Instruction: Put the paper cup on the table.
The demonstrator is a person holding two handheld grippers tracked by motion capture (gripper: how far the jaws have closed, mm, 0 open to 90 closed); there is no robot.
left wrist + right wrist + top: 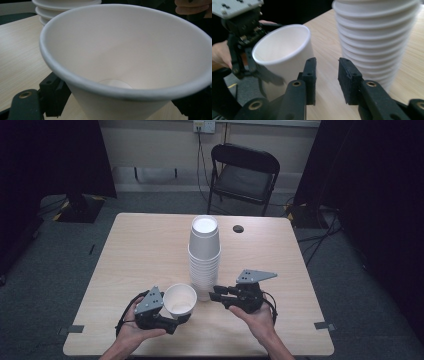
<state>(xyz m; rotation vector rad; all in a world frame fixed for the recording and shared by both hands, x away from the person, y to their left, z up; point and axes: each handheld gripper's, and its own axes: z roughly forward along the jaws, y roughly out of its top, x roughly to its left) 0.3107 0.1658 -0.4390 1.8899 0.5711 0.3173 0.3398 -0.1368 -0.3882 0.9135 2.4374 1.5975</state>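
high view: tall stack of white cups (204,257) stands upside down mid-table (140,250), long axis vertical. left gripper (176,321) pinches a single cup (180,300) low on its wall, mouth up and tipped toward the camera, just left of the stack's base. right gripper (216,293) sits just right of the base, jaws pointing left at it, so the right hand looks nearer for any grab on the stack. black folding chair (243,172) beyond the far edge.

left gripper view: single cup's rolled rim and smooth matte inside sit right up close, conical, flat round bottom visible. stack rims peek top left. pale wood-grain table under it.

right gripper view: jaws spread with a clear gap and nothing between them, ribbed black pads (348,77). stack is ahead-right, a ladder of rolled rims, apart from the pads. held cup ahead-left, clamped in the other gripper.
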